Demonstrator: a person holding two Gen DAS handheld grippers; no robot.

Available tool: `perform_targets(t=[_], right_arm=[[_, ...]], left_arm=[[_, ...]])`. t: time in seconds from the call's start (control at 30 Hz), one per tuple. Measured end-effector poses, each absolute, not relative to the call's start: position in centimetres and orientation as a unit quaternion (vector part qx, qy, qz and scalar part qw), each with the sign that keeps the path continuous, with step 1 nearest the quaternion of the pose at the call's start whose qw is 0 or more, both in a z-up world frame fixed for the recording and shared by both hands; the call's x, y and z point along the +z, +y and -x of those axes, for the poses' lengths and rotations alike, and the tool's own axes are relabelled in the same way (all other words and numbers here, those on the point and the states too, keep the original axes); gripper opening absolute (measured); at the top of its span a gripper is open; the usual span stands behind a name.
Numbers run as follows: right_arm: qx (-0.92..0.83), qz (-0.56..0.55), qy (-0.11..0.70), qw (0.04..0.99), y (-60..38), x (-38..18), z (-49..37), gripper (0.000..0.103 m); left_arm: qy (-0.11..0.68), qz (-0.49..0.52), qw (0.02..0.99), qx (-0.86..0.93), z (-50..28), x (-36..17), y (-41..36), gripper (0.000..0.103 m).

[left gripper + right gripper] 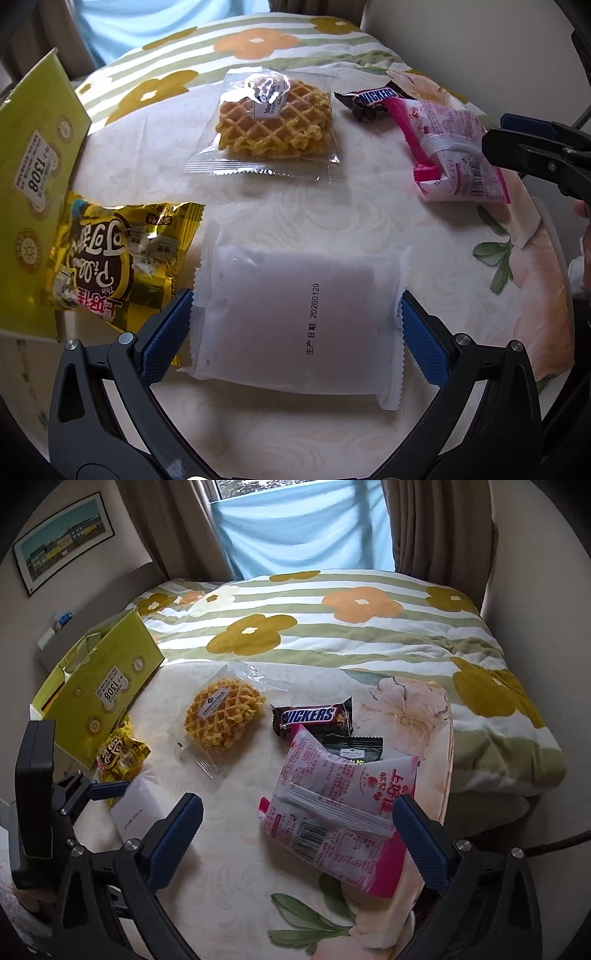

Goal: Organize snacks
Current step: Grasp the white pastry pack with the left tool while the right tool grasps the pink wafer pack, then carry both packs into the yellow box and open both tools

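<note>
My left gripper is open, its blue pads on either side of a frosted white snack packet lying flat on the bed; whether the pads touch it I cannot tell. A gold snack bag lies to its left against a green box. A waffle pack, a Snickers bar and a pink snack bag lie farther off. My right gripper is open around the near end of the pink bag. The waffle, Snickers and a dark green packet lie beyond it.
The open green box stands at the left edge of the bed. A striped flowered duvet is bunched at the back and right. The left gripper shows at the right wrist view's left. Curtains and a window lie behind.
</note>
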State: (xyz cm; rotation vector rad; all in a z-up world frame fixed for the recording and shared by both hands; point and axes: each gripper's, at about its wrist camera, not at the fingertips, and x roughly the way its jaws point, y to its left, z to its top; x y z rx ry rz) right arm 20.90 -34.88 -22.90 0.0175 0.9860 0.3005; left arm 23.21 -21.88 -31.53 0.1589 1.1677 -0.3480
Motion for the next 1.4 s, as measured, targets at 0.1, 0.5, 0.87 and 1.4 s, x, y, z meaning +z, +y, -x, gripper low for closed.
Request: perform_targets(t=[0.1, 0.5, 0.87, 1.4], right_arm=[[0.136, -0.009, 0.480, 0.866, -35.5, -23.3, -21.4, 0.102], [0.024, -0.101, 0.499, 0.860, -35.4, -25.6, -22.4, 0.102], [-0.004, -0.088, 0.504, 0.859, -35.1, -27.1, -23.1, 0.102], [-0.002, -0.070, 0.471, 0.879, -35.2, -24.4, -20.5, 0.053]], left_arm=[[0.552, -0.075, 0.814, -0.165, -23.1, -32.0, -21.9, 0.103], [0.542, -0.083, 0.820, -0.166, -22.6, -31.5, -22.2, 0.092], [0.537, -0.076, 0.823, -0.169, -22.2, -30.9, -21.9, 0.079], [0.533, -0.059, 0.826, -0.170, -21.6, -29.3, -21.2, 0.072]])
